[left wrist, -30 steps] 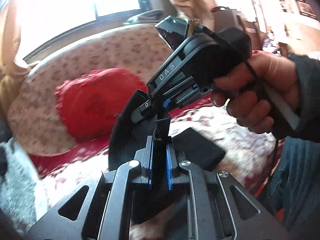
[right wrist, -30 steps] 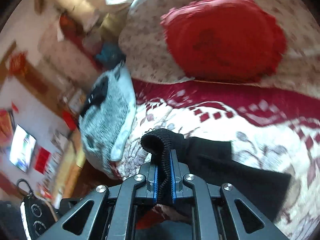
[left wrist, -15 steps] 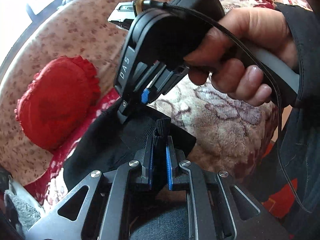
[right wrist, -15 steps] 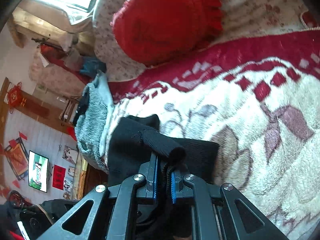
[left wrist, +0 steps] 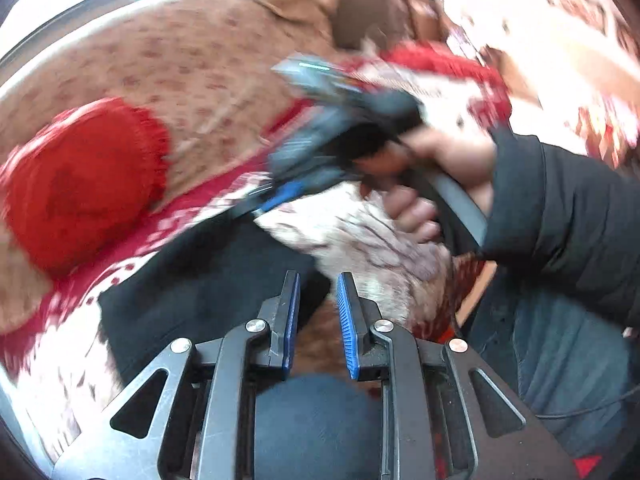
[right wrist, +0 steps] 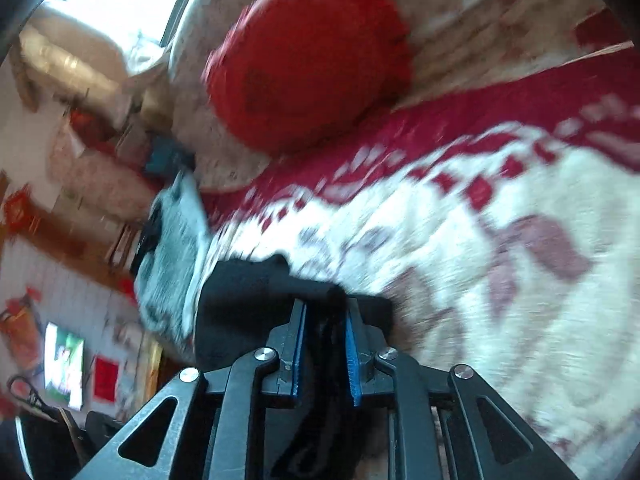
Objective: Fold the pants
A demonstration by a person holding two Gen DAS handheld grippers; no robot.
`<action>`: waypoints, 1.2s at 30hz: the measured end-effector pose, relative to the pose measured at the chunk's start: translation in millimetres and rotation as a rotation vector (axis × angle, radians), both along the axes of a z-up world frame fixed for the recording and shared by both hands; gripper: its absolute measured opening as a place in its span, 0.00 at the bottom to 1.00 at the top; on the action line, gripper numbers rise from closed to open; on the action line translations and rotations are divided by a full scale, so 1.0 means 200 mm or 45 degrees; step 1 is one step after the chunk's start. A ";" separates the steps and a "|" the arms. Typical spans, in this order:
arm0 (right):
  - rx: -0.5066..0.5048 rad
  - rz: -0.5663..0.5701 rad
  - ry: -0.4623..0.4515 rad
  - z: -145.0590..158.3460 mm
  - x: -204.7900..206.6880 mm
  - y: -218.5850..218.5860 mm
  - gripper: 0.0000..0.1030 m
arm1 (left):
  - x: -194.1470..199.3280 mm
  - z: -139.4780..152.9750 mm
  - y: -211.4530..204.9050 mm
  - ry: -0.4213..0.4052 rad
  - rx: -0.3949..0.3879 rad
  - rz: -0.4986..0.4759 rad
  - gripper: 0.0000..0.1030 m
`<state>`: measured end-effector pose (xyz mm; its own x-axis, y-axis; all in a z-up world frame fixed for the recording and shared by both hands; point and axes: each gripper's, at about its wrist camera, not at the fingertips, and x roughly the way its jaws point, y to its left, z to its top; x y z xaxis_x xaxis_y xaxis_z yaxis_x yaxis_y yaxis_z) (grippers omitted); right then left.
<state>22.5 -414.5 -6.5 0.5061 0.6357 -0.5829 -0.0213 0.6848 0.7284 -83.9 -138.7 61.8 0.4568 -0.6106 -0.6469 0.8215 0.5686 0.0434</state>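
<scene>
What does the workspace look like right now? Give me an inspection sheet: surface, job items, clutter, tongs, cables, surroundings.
Surface: white and red patterned fleece blanket over a sofa seat.
Job's things: black pants lying on the blanket, near its front edge.
Clutter: red round cushion against the floral sofa back; grey fuzzy garment beside the pants.
Tongs: left tongs have just been opening, nothing between the pads; right tongs have just been opening, a black fold lies between the pads, no pressing seen.
Cables: thin dark cable low on the right of the left wrist view.
Surroundings: bright window; lit screen and red wall decorations, blurred.
</scene>
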 end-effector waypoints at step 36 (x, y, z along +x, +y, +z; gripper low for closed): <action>-0.694 0.229 -0.306 0.05 -0.50 0.56 0.06 | 0.65 -0.11 0.52 0.353 -0.327 0.403 0.09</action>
